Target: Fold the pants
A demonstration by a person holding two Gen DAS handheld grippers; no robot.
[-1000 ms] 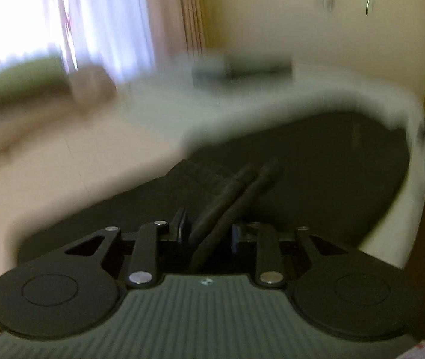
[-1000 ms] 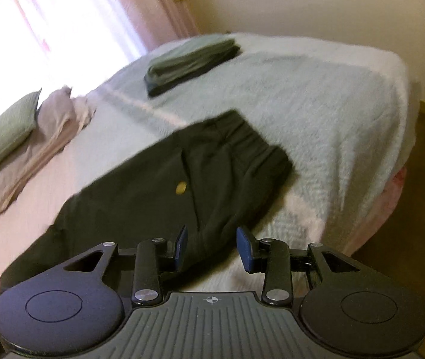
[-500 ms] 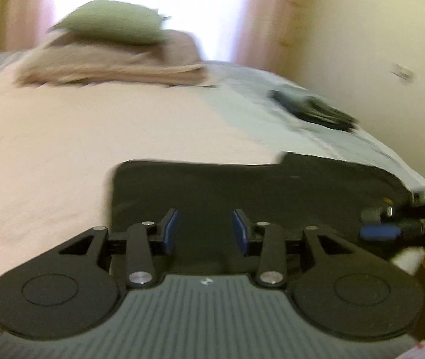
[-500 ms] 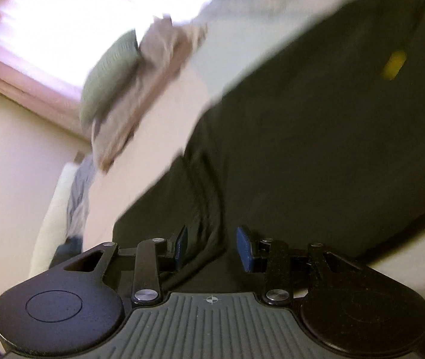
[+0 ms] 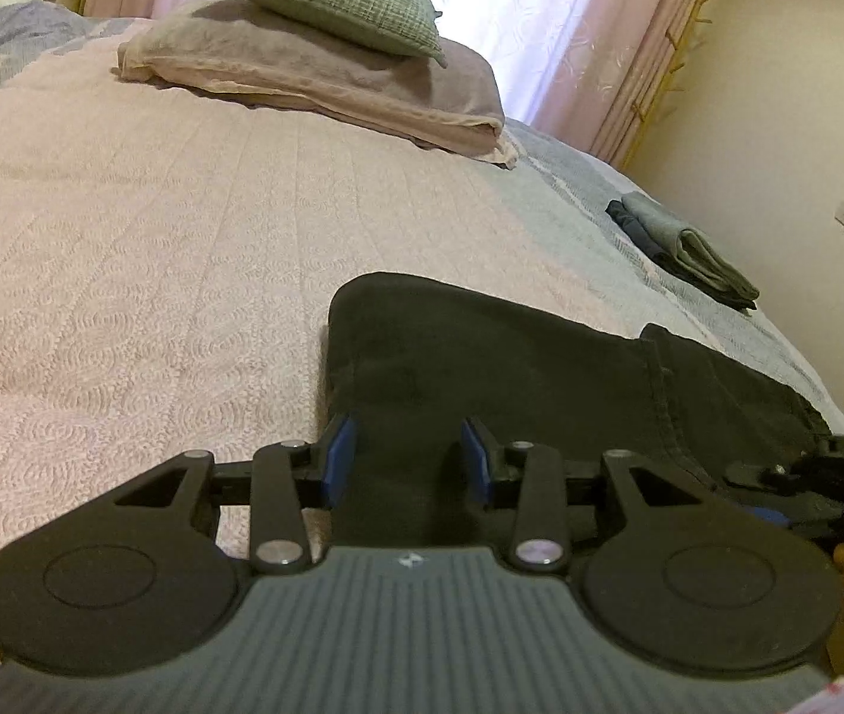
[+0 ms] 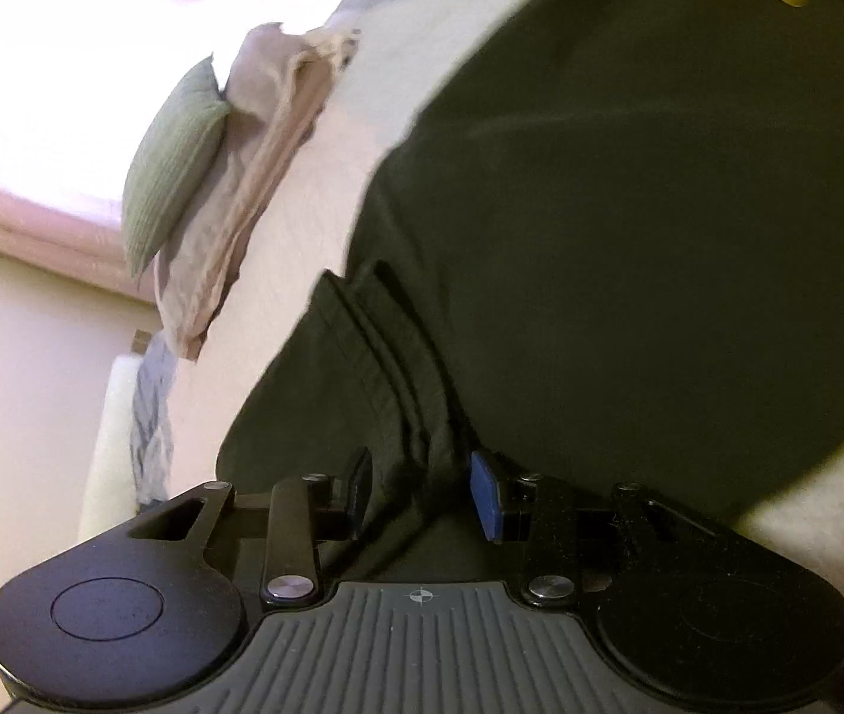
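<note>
While both tools hover low over the bed, the scene reads so:
Pants: the dark pants lie flat on the bed's near edge, a hem fold by the right tool.
Left hand-held gripper: the left hand-held gripper is spread apart over the pants' corner, holding nothing.
Right hand-held gripper: the right hand-held gripper is spread, with bunched pants cloth between its fingers.
Pillow: a green pillow sits on a folded blanket at the bed's far end.
Folded clothes: a pile of folded clothes lies beyond the pants.
</note>
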